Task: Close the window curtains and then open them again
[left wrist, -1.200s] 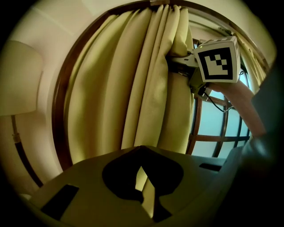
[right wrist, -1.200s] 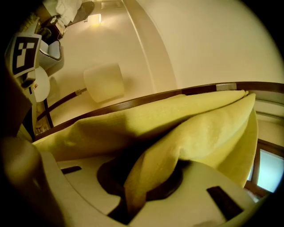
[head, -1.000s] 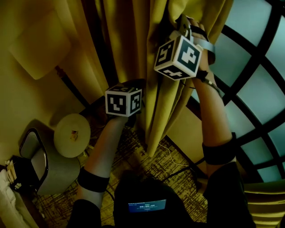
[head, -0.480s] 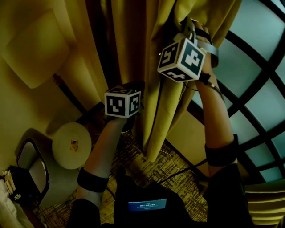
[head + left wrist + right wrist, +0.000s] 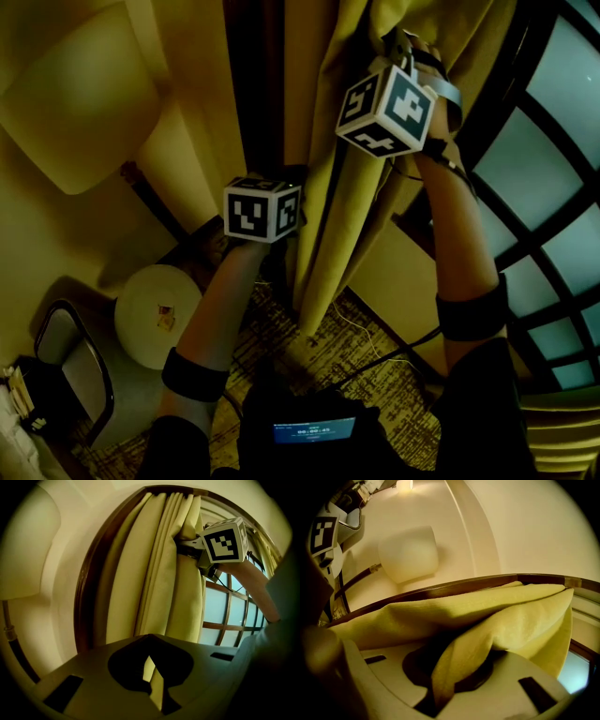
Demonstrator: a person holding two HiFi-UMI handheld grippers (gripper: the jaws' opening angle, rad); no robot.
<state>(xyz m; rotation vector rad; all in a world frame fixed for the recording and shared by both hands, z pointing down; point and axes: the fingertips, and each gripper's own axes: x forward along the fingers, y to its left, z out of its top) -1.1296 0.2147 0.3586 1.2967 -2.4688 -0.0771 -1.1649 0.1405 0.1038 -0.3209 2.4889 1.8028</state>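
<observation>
curtain (image 5: 342,216): yellow, thick vertical folds, bunched at L edge of the window (image 5: 544,159); hem hangs over the carpet (image 5: 281,328).
L gripper (image 5: 150,638): jaws together, pinching a thin fold of curtain, seen as a narrow yellow strip in the dark gap. Lower of the two grippers, on the curtain's wall side.
R gripper (image 5: 452,674): jaws clamped on a thick fold of curtain. Fabric drapes over the gripper & runs down btwn the jaws. Higher up than L gripper, on the window side of the bunch.
cubes: L cube (image 5: 262,209) near mid head view. R cube (image 5: 386,110) above & R of it. Both right against the curtain.
arms: L forearm (image 5: 220,300) & R forearm (image 5: 459,244) reach up to the curtain, a black band on each near the elbow.
window: pale panes w/ dark crossing bars, uncovered R of the curtain.
wood frame (image 5: 89,602): dark brown, curves up along the curtain's wall side.
lamp shade (image 5: 80,103): cream, by the wall, well L of the curtain.
small round table (image 5: 155,314): white top, below the lamp shade. Small item on it, too small to tell.
carpet: dark w/ yellow pattern. Thin cable (image 5: 375,347) lies on it near the hem.
screen (image 5: 314,430): small, lit, at bottom edge of head view, text unreadable.
</observation>
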